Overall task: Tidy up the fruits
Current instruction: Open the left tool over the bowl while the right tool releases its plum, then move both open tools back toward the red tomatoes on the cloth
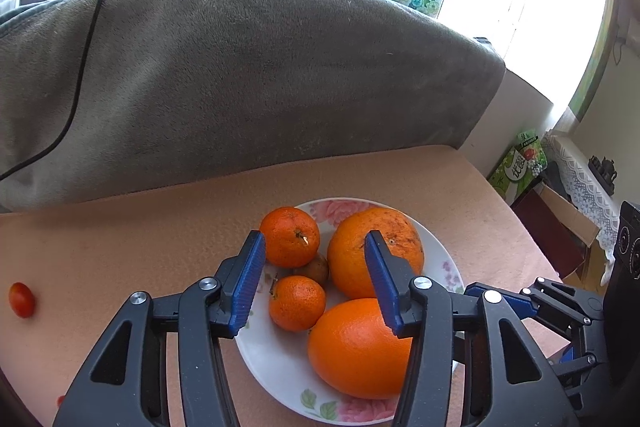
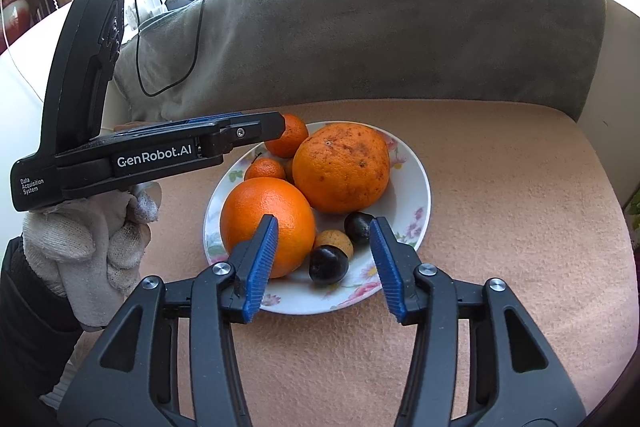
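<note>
Fruit sat piled on flowered plate [image 2: 416, 183] on peach cloth [image 2: 500, 187], before grey cushion [image 2: 380, 27]. Smooth orange [image 2: 266, 223] lay oval, long axis slanting toward my left claw [image 1: 316, 281]; speckled orange [image 2: 340, 169] behind it, stem scar up. Both claws spread, nothing pinched: left over two mandarins [image 1: 290, 237], right claw [image 2: 324, 269] over dark plum [image 2: 329, 264]. Second plum [image 2: 359, 227] and tan fruit [image 2: 334, 241] clear only from right; left view showed tan fruit half hidden. Small tomato [image 1: 22, 299] off plate, left view only. Gloved hand [image 2: 86, 247] seen from right alone.
</note>
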Available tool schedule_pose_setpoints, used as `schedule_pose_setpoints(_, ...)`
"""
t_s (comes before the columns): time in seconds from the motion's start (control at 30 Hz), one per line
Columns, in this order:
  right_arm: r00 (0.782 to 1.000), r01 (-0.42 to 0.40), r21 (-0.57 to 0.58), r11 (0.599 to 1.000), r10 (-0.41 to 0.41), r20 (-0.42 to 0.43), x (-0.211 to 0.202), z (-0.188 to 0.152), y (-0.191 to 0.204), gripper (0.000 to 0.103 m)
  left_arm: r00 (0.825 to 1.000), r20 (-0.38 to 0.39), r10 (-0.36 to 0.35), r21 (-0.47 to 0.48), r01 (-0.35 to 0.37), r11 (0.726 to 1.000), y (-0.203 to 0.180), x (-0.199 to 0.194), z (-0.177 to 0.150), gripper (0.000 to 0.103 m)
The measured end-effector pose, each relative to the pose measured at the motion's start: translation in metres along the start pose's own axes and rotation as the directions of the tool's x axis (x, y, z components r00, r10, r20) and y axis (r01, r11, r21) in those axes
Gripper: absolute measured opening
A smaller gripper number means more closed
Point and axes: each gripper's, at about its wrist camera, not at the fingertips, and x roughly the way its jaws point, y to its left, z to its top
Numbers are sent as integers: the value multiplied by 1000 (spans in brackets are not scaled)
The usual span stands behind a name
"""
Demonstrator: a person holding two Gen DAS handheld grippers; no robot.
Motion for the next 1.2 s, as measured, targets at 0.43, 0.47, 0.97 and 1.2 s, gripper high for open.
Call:
schedule_pose_setpoints(0.43, 1000, 14, -15, 1000, -14, 20, -12, 0, 7, 74, 999, 39, 19, 14, -20, 1000, -5, -18, 0, 69)
schedule_pose_setpoints(0.47, 1000, 13, -15, 1000, -13, 25, -14, 0, 8, 75, 999, 44, 23, 17, -24, 1000, -6, -20, 0, 69)
schedule_pose_setpoints(0.97, 999, 21, -74, 997, -18, 43, -25, 1, 43, 84, 990, 90, 107, 5, -108, 994, 14, -59, -9, 74)
schedule_pose_setpoints(1.2, 999, 3, -107, 994, 1, 39, -22, 4, 66, 84, 985, 109, 136, -16, -135, 991, 32, -75, -12, 74)
